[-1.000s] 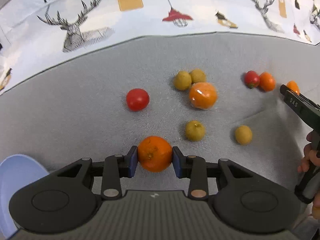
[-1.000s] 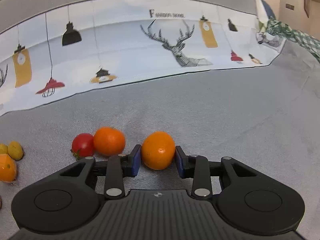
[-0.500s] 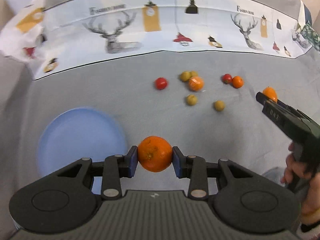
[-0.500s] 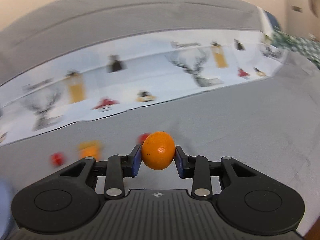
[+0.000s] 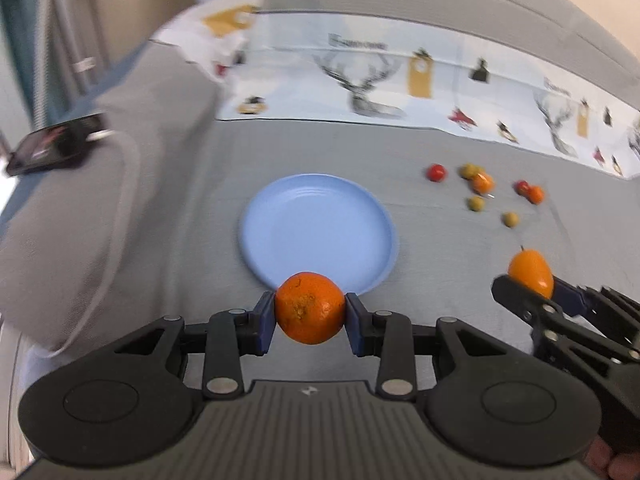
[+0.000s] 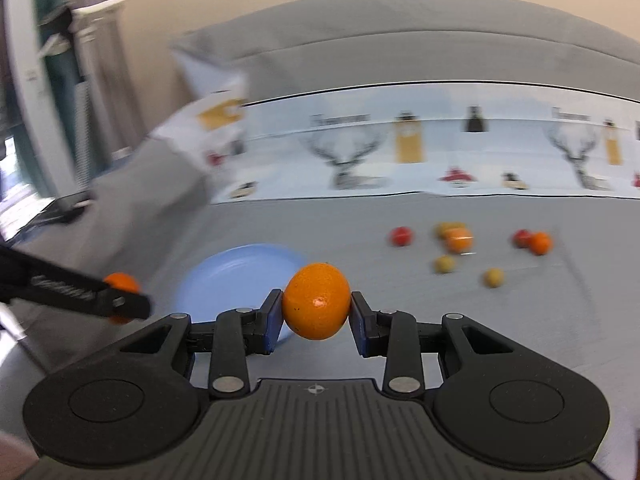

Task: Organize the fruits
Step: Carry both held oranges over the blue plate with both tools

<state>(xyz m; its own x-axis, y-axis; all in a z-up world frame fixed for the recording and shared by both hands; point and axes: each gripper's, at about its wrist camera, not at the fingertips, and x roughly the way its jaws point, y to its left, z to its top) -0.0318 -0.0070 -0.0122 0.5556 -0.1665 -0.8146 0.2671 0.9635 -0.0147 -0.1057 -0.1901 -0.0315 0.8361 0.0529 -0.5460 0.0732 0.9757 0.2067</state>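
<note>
My left gripper [image 5: 310, 322] is shut on a rough-skinned orange [image 5: 310, 307], held in the air just in front of the near rim of a light blue plate [image 5: 316, 224]. My right gripper [image 6: 316, 318] is shut on a smooth oval orange [image 6: 316, 300], right of the plate's [image 6: 240, 268] near edge. In the left wrist view the right gripper [image 5: 532, 292] and its orange [image 5: 530, 270] show at the right. Seen from the right wrist, the left gripper [image 6: 120, 300] with its orange [image 6: 120, 282] enters from the left. The plate holds nothing.
Several small fruits lie on the grey sofa seat to the right: a red tomato [image 5: 436, 172], an orange fruit [image 5: 482, 183], yellow-green fruits [image 5: 476, 203], a tomato and orange pair [image 5: 530, 191]. A deer-print cloth [image 5: 360, 80] covers the backrest. A phone [image 5: 52, 148] lies on the left armrest.
Both grippers have lifted away from the fruit pile and swung left toward the blue plate, each still holding its orange. The plate has come fully into view; the fruits now sit far right.
</note>
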